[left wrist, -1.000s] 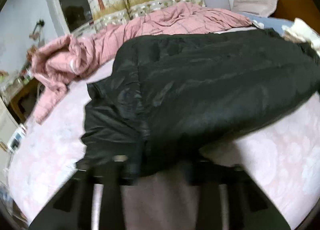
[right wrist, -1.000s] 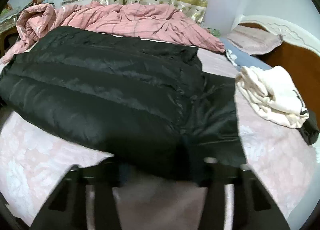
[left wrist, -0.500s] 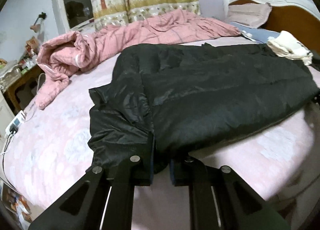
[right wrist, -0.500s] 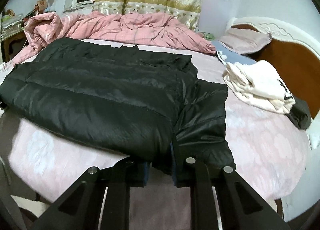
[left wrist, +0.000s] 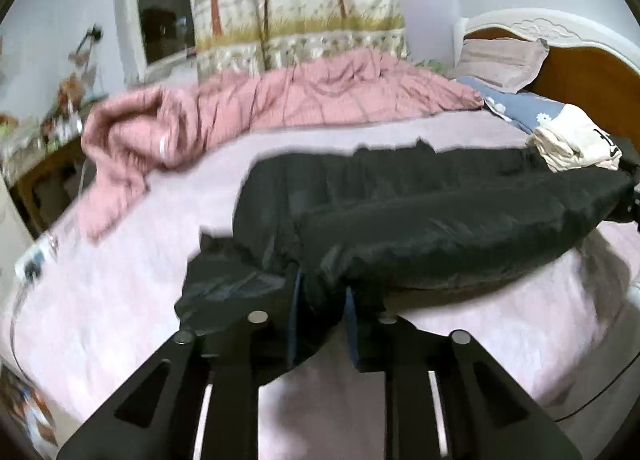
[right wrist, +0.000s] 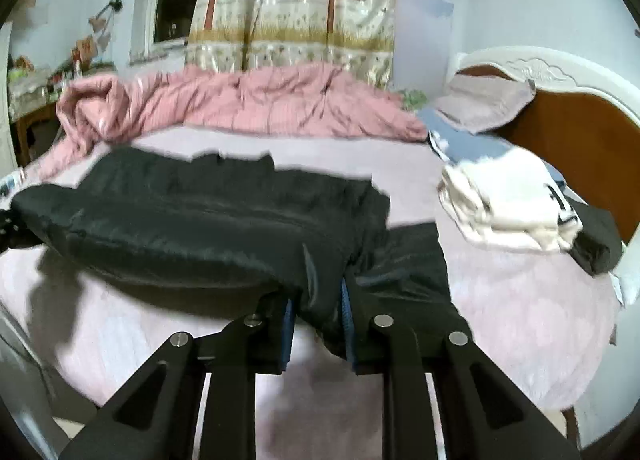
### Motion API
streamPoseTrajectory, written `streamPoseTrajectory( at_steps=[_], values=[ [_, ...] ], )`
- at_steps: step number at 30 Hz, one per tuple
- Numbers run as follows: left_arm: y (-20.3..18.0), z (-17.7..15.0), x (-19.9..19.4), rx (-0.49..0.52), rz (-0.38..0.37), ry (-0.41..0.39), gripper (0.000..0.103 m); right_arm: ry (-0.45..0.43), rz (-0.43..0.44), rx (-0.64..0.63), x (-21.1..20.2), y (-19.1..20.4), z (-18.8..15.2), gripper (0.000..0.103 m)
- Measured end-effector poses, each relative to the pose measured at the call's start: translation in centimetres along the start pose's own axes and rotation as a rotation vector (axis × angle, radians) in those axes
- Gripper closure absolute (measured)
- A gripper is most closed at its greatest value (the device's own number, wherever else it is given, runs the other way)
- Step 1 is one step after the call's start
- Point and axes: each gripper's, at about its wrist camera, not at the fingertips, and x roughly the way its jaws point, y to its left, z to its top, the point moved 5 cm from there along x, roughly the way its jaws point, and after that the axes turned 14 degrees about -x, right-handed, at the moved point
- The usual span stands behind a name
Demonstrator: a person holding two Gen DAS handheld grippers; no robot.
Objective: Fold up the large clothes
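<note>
**Jacket hem lifted off the bed**

Compared with a moment earlier, the black jacket [left wrist: 420,227] has its near edge raised clear of the pink sheet [left wrist: 120,292], a shadow beneath. The left gripper [left wrist: 320,320] and right gripper [right wrist: 318,316] each pinch a hem corner — jaws narrow, easing apart, fabric between the pads. The jacket's long axis runs side to side; bare sheet lies beyond, before the pink quilt [right wrist: 240,103].

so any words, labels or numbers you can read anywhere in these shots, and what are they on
None can be read.
Black marks on the folded white garment: blurred and partly hidden, not legible.
Papers on the wall by the window: too small and blurred.
The black jacket shows no label.
</note>
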Motion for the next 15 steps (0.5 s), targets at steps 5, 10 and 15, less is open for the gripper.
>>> streamPoseTrajectory(
  at_steps=[5,10,15],
  values=[
    [-0.4,4.8,3.6,0.017,0.022,-0.008,0.079,-0.041,-0.041,-0.003,2.7,-1.7,5.0,0.062],
    [0.0,8.8,9.2,-0.017,0.031,-0.003,0.066,-0.072,-0.098,0.055,7.4,-4.1,9.7,0.040],
    [0.3,10.3,13.7,-0.063,0.039,0.012,0.057,-0.047,-0.109,0.100,14.0,-4.9,11.7,0.039]
  ],
)
